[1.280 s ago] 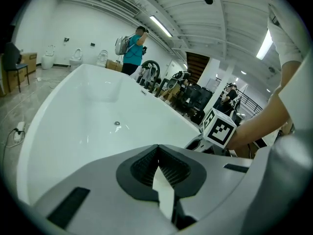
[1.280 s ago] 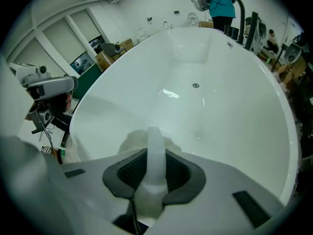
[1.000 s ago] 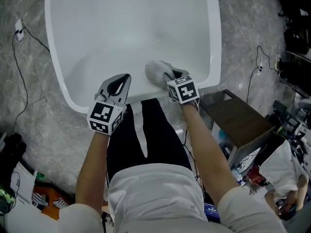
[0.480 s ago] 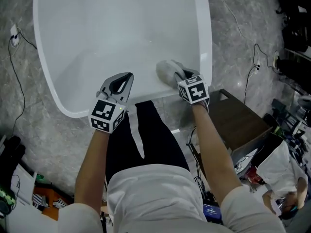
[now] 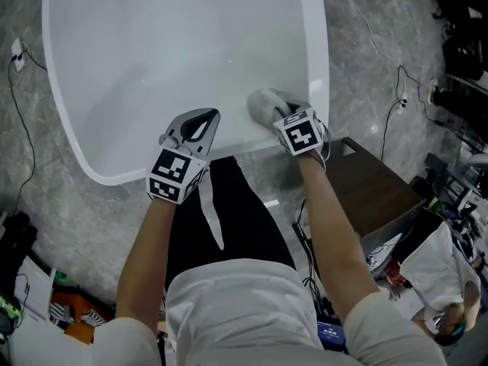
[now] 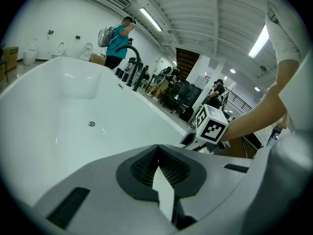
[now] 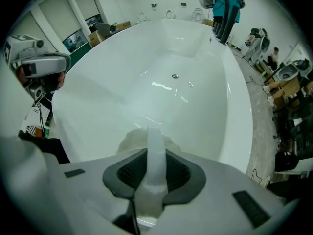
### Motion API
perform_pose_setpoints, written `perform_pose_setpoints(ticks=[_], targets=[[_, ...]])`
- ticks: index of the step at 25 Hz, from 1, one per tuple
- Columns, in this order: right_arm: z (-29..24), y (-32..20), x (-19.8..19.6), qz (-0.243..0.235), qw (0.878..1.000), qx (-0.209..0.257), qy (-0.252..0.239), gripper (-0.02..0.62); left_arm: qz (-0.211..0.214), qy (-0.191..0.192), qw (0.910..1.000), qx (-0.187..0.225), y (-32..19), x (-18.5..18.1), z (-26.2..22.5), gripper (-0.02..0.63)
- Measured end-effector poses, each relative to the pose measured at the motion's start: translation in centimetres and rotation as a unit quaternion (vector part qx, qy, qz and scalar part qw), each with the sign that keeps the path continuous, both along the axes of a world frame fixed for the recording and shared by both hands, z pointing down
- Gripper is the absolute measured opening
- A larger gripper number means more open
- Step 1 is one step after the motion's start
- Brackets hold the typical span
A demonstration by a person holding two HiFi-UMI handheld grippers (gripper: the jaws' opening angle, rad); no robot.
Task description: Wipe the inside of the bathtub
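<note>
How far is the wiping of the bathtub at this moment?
Done: the right claw is shut on the cloth. In hand: the cloth lies against the near inner wall of the bathtub, on the right. Left: no wiped area shows, so the floor around the drain and the far end probably remain. The left claw is shut, empty.

— The tub (image 5: 152, 52)?
— Glossy, smooth white. The cloth (image 5: 263, 105) inside its near wall looks soft and matt.
— The floor (image 5: 358, 105) beside the tub?
— Grey, marbled, faintly shiny.
</note>
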State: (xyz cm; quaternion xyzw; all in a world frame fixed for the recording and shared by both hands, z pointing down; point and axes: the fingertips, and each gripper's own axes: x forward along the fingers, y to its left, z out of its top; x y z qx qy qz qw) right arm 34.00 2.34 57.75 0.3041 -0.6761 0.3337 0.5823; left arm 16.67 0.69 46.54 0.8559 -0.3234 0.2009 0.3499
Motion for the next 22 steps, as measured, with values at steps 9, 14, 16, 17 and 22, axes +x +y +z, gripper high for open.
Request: perform_pose_setpoints(ticks=[9,14,16,17,22], targets=[[2.0,-0.8,-0.8,-0.021,1.000,-0.003,0.022,0.100,0.007,-0.014,0.9999,-0.005,0.6,-1.2,1.6,0.012],[3.5,-1.3,-1.2,-0.020,0.999,-0.013,0.027,0.100,0.000,-0.017,0.9998,-0.006,0.1,-2.2,2.4,0.012],[4.2,-1.8,-1.4,-0.019,0.999,-0.007,0.028,0.100,0.001,-0.019,0.9998,-0.005,-0.2,-2.6,2.6,0.012],[4.5,-2.1,-1.6,-0.019,0.999,-0.004,0.029,0.100,0.001,-0.020,0.9998,-0.004,-0.3,-2.8,2.8,0.012],[6.0,-2.1,-2.2,-0.020,0.999,-0.015,0.029,0.100,-0.003,-0.026,0.9996,-0.003,-0.3,-4.2,3.7,0.012]])
